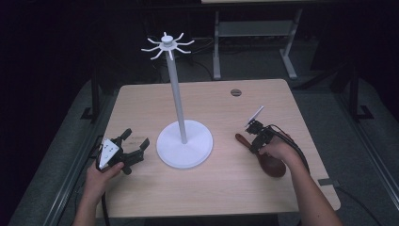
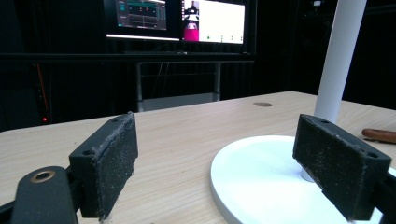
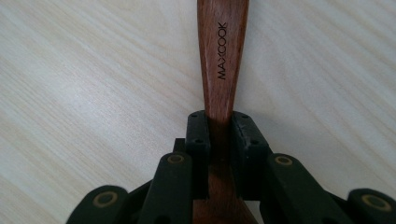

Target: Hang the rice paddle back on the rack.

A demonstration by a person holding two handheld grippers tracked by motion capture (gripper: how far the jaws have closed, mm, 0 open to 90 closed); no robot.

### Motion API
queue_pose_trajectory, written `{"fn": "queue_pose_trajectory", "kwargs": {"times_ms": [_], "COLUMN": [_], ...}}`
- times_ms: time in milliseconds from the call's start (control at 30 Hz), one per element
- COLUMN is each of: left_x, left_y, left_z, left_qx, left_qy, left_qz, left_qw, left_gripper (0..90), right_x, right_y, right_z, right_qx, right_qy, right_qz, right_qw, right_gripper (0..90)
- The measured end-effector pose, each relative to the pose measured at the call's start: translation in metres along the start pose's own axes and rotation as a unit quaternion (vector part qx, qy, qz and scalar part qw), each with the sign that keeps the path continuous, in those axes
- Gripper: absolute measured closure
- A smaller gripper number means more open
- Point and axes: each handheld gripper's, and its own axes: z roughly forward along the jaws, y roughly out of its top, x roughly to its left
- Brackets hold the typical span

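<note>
**On the table's right side: wooden spoon clamped at the handle**

On the right half of the table (image 1: 221, 183), a dark brown wooden spoon (image 1: 269, 162) lies flat on the pale wood, its handle pointing toward the middle of the table and its bowl toward the person's side, under the right hand (image 1: 278, 151). The right gripper (image 1: 254, 141) comes down onto the handle from above. In the right gripper view the 2 black jaws press against both sides of the handle (image 3: 219, 126), nearly closed, with the wood filling the gap between them; the handle runs on past the jaws and carries the printed word MAXCOOK (image 3: 222, 50). The spoon rests on the tabletop.

Just left of the spoon's handle tip stands a white rack (image 1: 178, 101): a round flat base (image 1: 184, 147) at the table's centre, 1 tall thin pole, and a ring of short curved hooks (image 1: 167, 45) at the top. Nothing hangs on the hooks, and the base carries nothing but the pole.

Farther left, the left gripper (image 1: 137, 140) sits low by the table's left edge, held by the left hand (image 1: 101, 176). Its jaws stand wide apart and hold nothing; in the left gripper view the rack's base (image 2: 261, 182) and pole (image 2: 338, 60) show between them, well beyond the pads.

Near the far edge of the table is a small round grey cap (image 1: 235, 92).
</note>
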Motion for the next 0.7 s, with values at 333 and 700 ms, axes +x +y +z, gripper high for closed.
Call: {"fn": "queue_pose_trajectory", "kwargs": {"times_ms": [333, 700], "left_x": [0.000, 0.000], "left_y": [0.000, 0.000], "left_z": [0.000, 0.000], "left_qx": [0.000, 0.003], "left_qy": [0.000, 0.001], "left_qz": [0.000, 0.005], "left_qw": [1.0000, 1.0000], "left_gripper": [13.4, 13.4], "right_x": [-0.010, -0.012], "right_y": [-0.014, -0.033], "right_z": [-0.023, -0.045], "right_qx": [-0.093, -0.205], "right_qy": [0.024, 0.051], "right_qz": [0.010, 0.021], "right_qw": [0.9953, 0.9772], "right_gripper": [78.1, 78.2]}}
